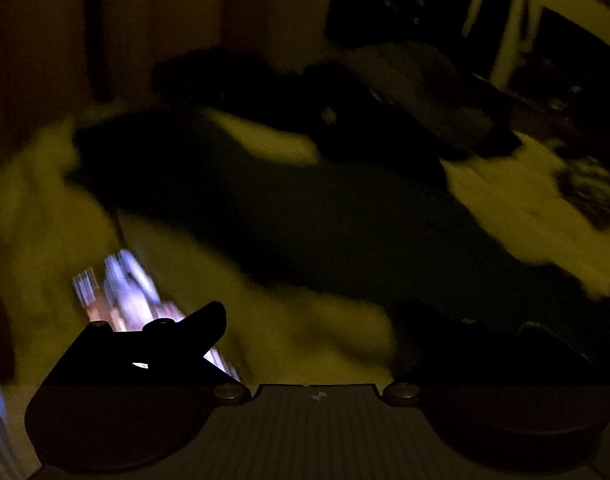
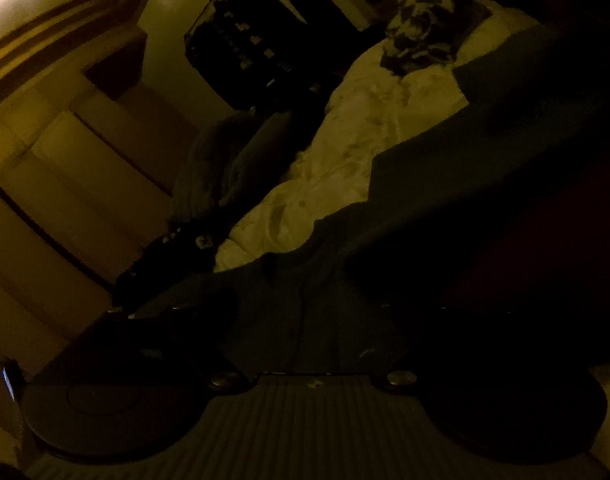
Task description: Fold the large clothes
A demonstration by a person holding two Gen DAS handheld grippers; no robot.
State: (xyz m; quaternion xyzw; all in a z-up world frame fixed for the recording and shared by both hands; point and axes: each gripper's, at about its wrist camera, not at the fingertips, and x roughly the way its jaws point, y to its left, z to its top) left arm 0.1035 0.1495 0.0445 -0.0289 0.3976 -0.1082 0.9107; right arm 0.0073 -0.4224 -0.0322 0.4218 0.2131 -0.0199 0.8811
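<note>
The room is very dim. A large dark green garment [image 1: 325, 216] lies spread across a pale bedsheet [image 1: 41, 216]. My left gripper [image 1: 309, 332] hovers over the sheet at the garment's near edge, jaws wide apart and empty. The left finger [image 1: 185, 332] shows clearly, the right finger [image 1: 465, 344] is lost in shadow. In the right wrist view the same garment [image 2: 445, 184] fills the middle and right. My right gripper [image 2: 305, 320] sits low against the cloth, fingers spread with fabric lying between them; whether it grips the cloth is too dark to tell.
Dark clothes [image 1: 405, 92] are heaped at the far end of the bed. A patterned cloth [image 2: 425, 20] lies at a bed corner. A lit phone screen [image 1: 125, 292] lies on the sheet near my left finger. Wardrobe doors [image 2: 65, 184] and a dark shelf [image 2: 257, 32] stand beyond the bed.
</note>
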